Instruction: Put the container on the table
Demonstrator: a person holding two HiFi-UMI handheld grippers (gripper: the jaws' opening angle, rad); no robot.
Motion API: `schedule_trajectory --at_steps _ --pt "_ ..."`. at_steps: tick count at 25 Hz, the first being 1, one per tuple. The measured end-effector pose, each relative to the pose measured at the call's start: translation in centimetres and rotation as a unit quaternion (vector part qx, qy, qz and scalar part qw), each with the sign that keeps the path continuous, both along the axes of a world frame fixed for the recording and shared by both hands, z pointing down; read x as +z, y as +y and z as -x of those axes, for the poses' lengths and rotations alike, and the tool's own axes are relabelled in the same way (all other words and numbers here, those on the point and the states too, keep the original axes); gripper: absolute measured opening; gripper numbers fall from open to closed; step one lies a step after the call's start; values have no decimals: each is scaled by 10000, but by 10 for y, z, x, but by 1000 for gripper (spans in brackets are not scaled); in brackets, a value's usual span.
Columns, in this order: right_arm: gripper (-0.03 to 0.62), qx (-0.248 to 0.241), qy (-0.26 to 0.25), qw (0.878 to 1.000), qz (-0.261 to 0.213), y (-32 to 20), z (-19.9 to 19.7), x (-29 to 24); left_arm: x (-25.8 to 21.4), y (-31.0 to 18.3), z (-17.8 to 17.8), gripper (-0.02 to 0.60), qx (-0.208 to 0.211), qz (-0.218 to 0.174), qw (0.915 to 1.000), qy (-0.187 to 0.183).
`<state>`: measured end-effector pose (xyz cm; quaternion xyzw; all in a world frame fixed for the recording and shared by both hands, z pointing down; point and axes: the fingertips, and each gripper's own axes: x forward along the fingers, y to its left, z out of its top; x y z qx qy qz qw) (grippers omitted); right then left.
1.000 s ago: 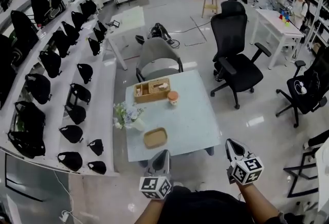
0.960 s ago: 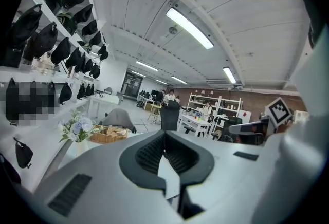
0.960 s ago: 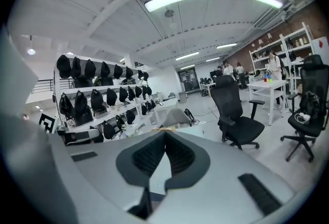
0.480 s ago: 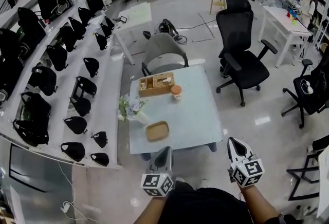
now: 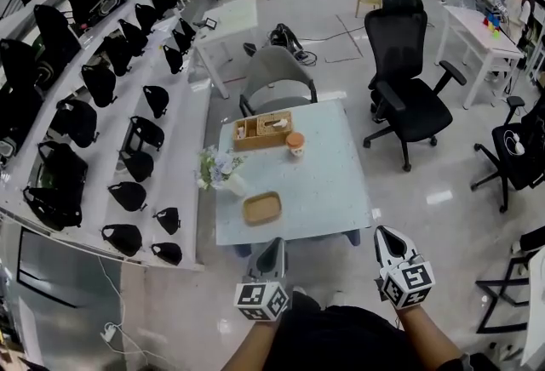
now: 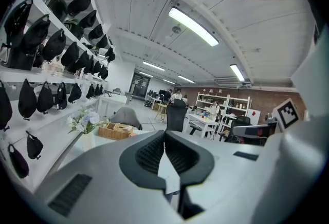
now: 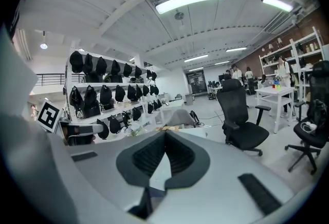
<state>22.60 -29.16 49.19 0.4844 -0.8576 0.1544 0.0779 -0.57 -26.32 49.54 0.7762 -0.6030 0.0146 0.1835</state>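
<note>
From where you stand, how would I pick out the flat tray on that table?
Find the pale square table with a grey chair at its far side. On its near half, right of the flower vase, lies a tan tray. Unlike the compartmented wooden box at the far edge, it is shallow, round-cornered and looks empty.

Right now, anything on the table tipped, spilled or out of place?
Nothing stands out. On the table, the wooden box, cup, flower vase and shallow wooden tray all sit settled, with no spill visible. Left gripper and right gripper are shut, empty, short of the table.
</note>
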Motion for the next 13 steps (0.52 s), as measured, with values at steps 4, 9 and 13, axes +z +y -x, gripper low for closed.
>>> schedule_trajectory --at_steps 4,9,13 --pt "-2 -89 36 9999 33 -1 2 5 5 -2 -3 8 -92 44 9999 69" --pt "-2 -153 42 9999 58 -8 6 7 7 -4 -3 8 -92 99 9999 28" --pt "-2 -198 32 9998 82 -16 10 9 12 -9 4 8 -161 152 9998 30"
